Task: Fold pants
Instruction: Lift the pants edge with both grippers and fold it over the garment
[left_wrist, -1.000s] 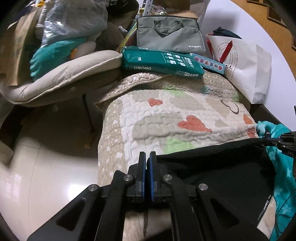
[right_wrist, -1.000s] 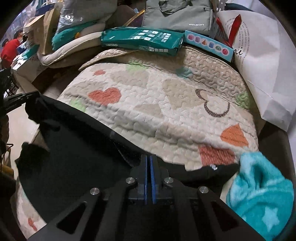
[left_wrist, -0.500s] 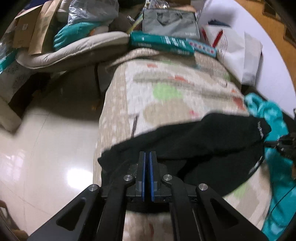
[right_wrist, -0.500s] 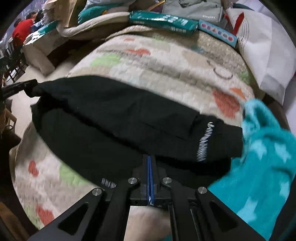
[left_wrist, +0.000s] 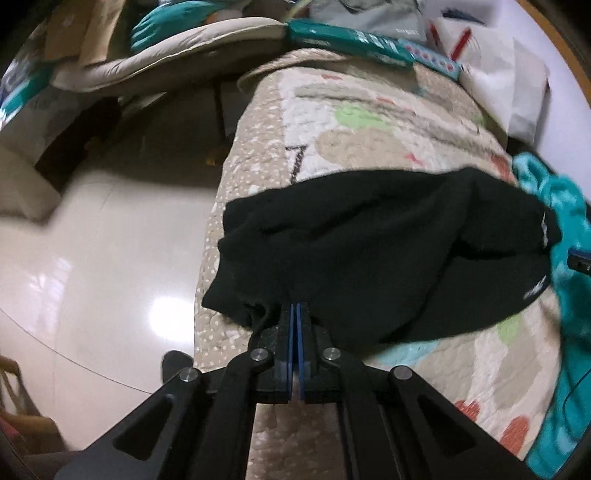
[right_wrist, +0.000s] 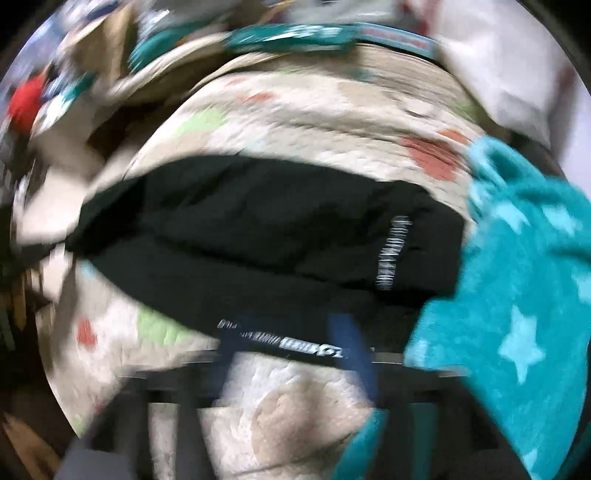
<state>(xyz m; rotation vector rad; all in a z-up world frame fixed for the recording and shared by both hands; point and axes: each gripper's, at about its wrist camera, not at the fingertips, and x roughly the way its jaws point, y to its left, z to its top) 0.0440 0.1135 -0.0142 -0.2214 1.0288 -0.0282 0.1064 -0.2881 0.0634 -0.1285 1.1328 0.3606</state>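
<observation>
The left tool (left_wrist: 295, 314) is clamped tight on the near hem of the black pants (left_wrist: 388, 251) while the right tool (right_wrist: 291, 332) is springing open with the printed hem lying loose between its blue fingers (right_wrist: 347, 336), so a lopsided release could drag the fold askew. The pants lie doubled over just ahead of both tools on the quilt (left_wrist: 369, 122), and the teal blanket (right_wrist: 517, 295) right of the right tool could snag.
</observation>
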